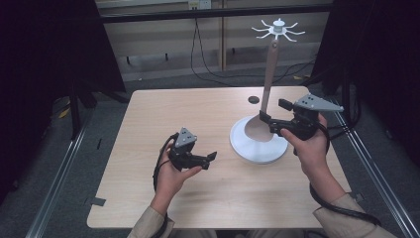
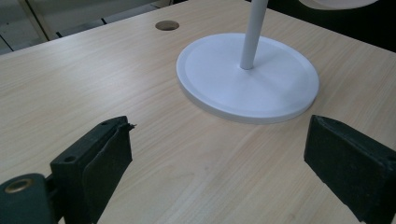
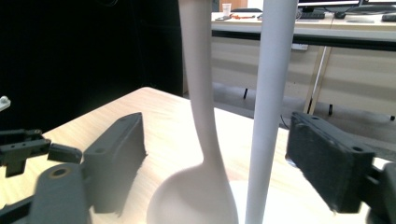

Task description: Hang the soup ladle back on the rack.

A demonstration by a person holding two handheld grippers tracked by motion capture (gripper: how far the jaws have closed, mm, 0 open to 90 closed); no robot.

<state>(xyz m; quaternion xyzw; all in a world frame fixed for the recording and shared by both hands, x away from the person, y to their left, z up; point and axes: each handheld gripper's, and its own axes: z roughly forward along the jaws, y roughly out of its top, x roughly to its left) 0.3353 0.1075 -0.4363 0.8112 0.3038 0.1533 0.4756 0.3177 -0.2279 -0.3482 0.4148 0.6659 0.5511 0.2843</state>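
Hanging spoon between parted right tongs — ungripped.

The high view is looking forward and down over the table. Both gripper views are facing the white stand up close, the right one nearest its pole.

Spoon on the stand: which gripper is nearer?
Right. The right gripper sits open around the spoon bowl, over the stand base; the left gripper is off to its left, apart.
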